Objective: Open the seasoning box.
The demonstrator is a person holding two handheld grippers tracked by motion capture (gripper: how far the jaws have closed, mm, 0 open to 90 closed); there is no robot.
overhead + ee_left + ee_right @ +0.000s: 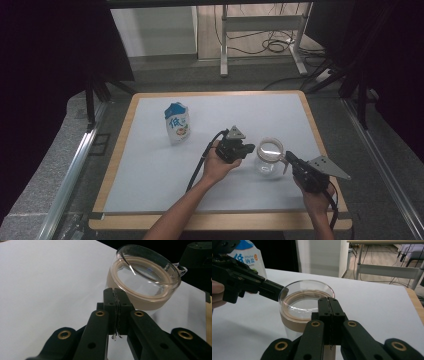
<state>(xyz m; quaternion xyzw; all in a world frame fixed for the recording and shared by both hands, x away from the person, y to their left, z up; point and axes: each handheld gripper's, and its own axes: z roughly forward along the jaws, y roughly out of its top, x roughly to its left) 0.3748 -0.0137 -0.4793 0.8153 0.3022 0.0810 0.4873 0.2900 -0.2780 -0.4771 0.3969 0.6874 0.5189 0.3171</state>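
A clear glass jar (269, 158) with a tan band under its lid stands on the white mat, right of centre. My left gripper (250, 147) is shut, and its tips touch the jar's left rim (284, 291). Along its own jaws (115, 291) the jar (145, 277) rises just beyond them. My right gripper (288, 156) is shut too, with its tips at the jar's small glass handle (181, 267). From the right gripper (328, 300) the jar (305, 306) sits right behind the tips. I cannot tell whether the handle is pinched.
A white and blue salt bag (177, 123) stands upright to the left of the jar, also visible behind the left gripper (249, 257). The mat lies on a wooden-edged table (220, 220). A desk frame and cables (270, 45) are on the floor beyond the table.
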